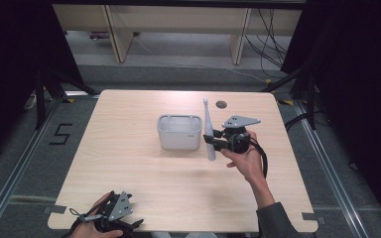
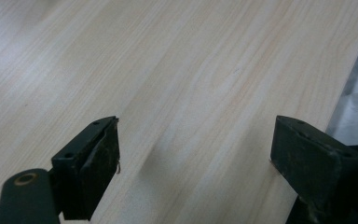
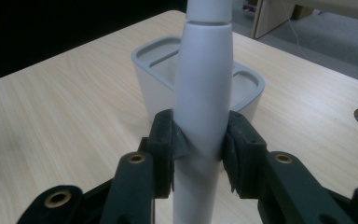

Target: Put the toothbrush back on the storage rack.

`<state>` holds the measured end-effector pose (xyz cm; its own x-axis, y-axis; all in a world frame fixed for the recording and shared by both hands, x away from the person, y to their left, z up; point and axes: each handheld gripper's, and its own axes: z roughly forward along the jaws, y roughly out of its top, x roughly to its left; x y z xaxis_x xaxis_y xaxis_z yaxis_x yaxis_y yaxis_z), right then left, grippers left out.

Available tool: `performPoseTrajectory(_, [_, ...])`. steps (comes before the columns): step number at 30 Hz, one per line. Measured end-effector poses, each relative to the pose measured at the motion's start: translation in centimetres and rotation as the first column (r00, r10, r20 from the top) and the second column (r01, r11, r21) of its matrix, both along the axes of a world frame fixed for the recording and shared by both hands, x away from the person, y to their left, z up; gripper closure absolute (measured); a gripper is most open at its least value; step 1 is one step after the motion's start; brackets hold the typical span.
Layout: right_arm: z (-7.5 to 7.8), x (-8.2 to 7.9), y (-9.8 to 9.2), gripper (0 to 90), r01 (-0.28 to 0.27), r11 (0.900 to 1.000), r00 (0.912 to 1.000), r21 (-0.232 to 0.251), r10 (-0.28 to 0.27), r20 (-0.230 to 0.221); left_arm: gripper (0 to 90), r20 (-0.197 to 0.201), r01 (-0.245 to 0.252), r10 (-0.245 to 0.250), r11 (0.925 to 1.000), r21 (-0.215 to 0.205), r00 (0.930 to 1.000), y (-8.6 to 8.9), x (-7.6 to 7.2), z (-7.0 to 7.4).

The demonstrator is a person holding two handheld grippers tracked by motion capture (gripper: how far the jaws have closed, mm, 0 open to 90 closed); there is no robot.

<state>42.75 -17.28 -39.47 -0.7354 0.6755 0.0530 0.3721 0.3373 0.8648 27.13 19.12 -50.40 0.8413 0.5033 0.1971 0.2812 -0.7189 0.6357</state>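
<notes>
A white toothbrush [image 1: 209, 130] stands out against a pale grey holder [image 1: 179, 132] with a slightly darker grey rim. The table [image 1: 129, 163] is light wood with fine straight grain running along it. The right gripper [image 1: 217, 141] is black, topped by a grey plate [image 1: 240, 121]; the left gripper [image 1: 121, 225] is black too, with brass-coloured rivets. The floor [image 1: 25, 163] appears dark grey, marked with a black "5".
</notes>
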Motion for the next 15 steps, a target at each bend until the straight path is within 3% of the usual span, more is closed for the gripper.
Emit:
performPoseTrajectory(4, [0.5, 0.2, 0.2, 66.5, 0.015, 1.0, 0.9998, 0.017, -0.014, -0.015, 15.3, 0.001, 0.006, -0.006, 0.9999, 0.011, 1.0, 0.0, 0.0, 0.0])
performPoseTrajectory(5, [0.6, 0.5, 0.1, 66.5, 0.011, 1.0, 0.9999, 0.008, -0.011, 0.013, 15.3, -0.002, 0.005, -0.005, 1.0, 0.006, 1.0, 0.0, 0.0, 0.0])
performPoseTrajectory(6, [0.6, 0.5, 0.3, 66.5, 0.013, 1.0, 0.9999, 0.028, -0.012, -0.007, 15.3, -0.001, 0.0, 0.0, 1.0, -0.003, 1.0, 0.0, 0.0, 0.0])
performPoseTrajectory(7, [0.6, 0.6, 0.3, 66.5, 0.013, 0.999, 0.9999, 0.039, -0.013, 0.002, 15.3, -0.002, 0.009, -0.009, 0.9999, 0.006, 1.0, 0.0, 0.0, 0.1])
performPoseTrajectory(10, [1.0, 0.8, 0.6, 66.5, 0.028, 0.999, 0.9996, 0.029, -0.028, -0.009, 15.2, 0.002, 0.006, -0.006, 0.9999, 0.012, 1.0, 0.1, 0.0, 0.0])
performPoseTrajectory(12, [1.1, 1.0, 0.5, 66.5, 0.02, 1.0, 0.9997, 0.022, -0.02, 0.014, 15.3, 0.002, 0.004, -0.004, 1.0, 0.008, 1.0, 0.0, 0.0, 0.0])
performPoseTrajectory(14, [1.4, 1.4, 0.6, 66.5, 0.024, 0.999, 0.9997, 0.04, -0.024, 0.011, 15.2, -0.009, 0.002, -0.002, 1.0, -0.001, 1.0, 0.0, -0.1, 0.0])
performPoseTrajectory(15, [1.5, 1.4, 0.7, 66.5, 0.026, 0.999, 0.9996, 0.047, -0.027, 0.01, 15.3, 0.002, 0.011, -0.011, 0.9998, 0.016, 0.9999, 0.1, 0.0, 0.0])
